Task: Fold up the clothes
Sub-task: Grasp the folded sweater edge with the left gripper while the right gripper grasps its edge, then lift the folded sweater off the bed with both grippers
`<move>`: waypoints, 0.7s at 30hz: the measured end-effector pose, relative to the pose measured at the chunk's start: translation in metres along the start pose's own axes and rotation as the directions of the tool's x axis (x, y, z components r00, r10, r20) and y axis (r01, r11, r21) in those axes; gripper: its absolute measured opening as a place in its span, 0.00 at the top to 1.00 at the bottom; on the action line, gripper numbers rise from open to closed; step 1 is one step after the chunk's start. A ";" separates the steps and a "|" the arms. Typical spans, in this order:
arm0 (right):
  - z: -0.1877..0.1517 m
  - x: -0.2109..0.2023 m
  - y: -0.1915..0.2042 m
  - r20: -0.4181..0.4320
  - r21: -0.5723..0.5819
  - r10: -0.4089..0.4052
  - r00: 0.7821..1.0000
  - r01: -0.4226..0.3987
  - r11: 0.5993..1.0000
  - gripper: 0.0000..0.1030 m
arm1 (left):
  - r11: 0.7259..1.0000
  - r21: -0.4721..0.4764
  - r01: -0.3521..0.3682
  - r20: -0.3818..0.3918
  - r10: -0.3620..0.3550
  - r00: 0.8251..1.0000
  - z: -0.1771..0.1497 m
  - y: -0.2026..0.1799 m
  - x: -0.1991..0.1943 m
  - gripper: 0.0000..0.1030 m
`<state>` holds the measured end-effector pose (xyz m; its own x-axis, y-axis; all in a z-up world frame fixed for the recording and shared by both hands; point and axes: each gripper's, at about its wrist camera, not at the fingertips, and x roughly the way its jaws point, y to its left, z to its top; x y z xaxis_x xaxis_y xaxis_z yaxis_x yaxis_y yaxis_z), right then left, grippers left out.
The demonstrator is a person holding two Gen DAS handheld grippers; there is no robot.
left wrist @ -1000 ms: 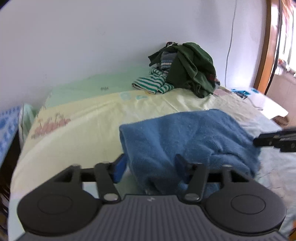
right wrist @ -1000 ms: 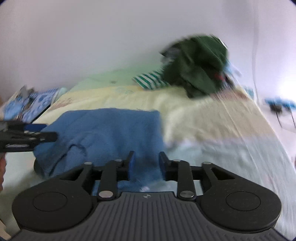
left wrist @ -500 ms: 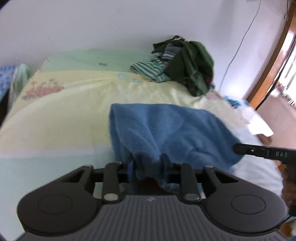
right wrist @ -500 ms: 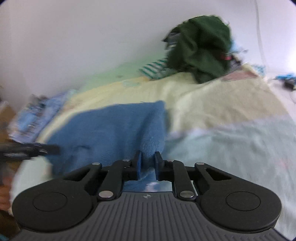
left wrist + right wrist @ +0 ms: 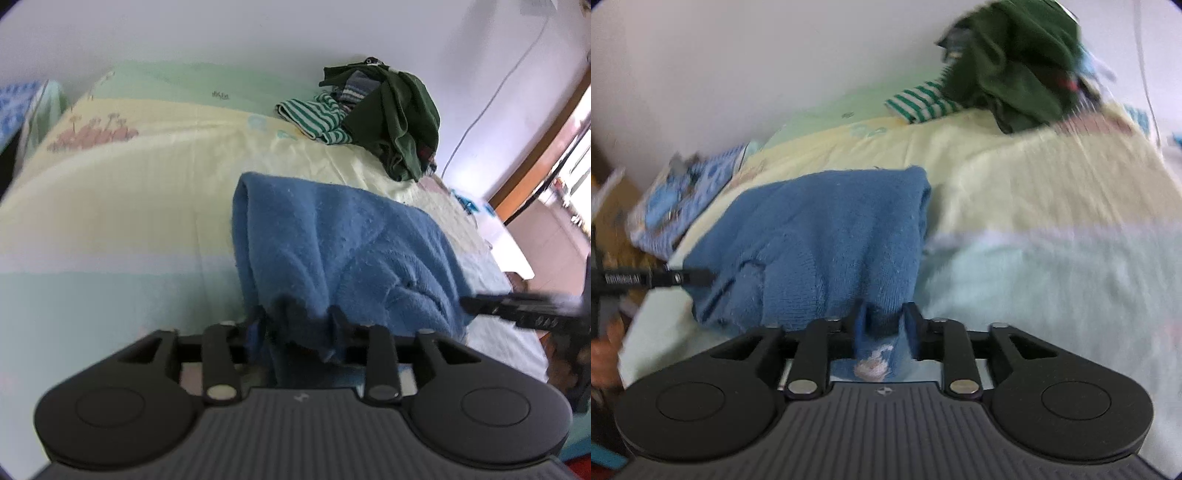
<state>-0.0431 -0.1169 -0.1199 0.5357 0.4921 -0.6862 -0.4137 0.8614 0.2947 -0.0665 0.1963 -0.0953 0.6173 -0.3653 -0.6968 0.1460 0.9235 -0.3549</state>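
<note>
A blue knit sweater (image 5: 351, 251) lies folded over on the bed; it also fills the middle of the right wrist view (image 5: 820, 229). My left gripper (image 5: 299, 325) is at its near left hem, jaws opening, with bunched fabric between the fingers. My right gripper (image 5: 884, 317) is at the near right hem. Its jaws are opening too, and a fold with a small pink patch sits between them. One right finger (image 5: 491, 304) shows in the left view. One left finger (image 5: 665, 277) shows in the right view.
A heap of dark green clothes (image 5: 399, 118) and a green-striped garment (image 5: 314, 118) sit at the far end against the wall. The yellow and pale green sheet (image 5: 129, 203) covers the bed. Blue patterned cloth (image 5: 687, 192) lies at the bed's left edge. A doorway (image 5: 535, 147) is on the right.
Both grippers went from open to closed on the sweater's near hem, and their jaws now stand wider again. The left view has rolled. The hands have hardly shifted.
</note>
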 end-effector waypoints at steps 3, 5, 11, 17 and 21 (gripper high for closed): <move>0.012 -0.007 -0.010 -0.015 0.000 0.036 0.999 -0.036 0.999 0.57 | 0.999 0.027 -0.022 0.005 0.022 1.000 0.000 -0.001 -0.015 0.50; 0.020 -0.009 -0.017 -0.018 0.012 0.050 0.999 -0.050 0.999 0.54 | 0.997 0.047 -0.053 0.025 0.052 0.998 0.005 -0.004 -0.026 0.41; 0.038 0.006 -0.027 0.007 0.089 0.067 0.998 -0.067 0.994 0.54 | 0.994 0.021 -0.104 0.097 0.101 0.990 0.031 -0.009 -0.028 0.40; 0.036 0.034 -0.025 -0.024 0.127 0.056 0.998 -0.052 0.991 0.54 | 0.990 -0.081 -0.114 0.031 0.117 0.993 0.041 -0.001 0.021 0.53; 0.033 0.032 -0.027 -0.036 0.147 0.051 0.998 -0.045 0.988 0.54 | 0.993 -0.070 -0.099 -0.030 0.097 0.995 0.030 0.003 0.037 0.53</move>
<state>0.0091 -0.1202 -0.1281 0.4868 0.5305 -0.6940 -0.3246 0.8474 0.4201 -0.0199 0.1890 -0.1030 0.6054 -0.2776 -0.7459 0.0296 0.9444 -0.3275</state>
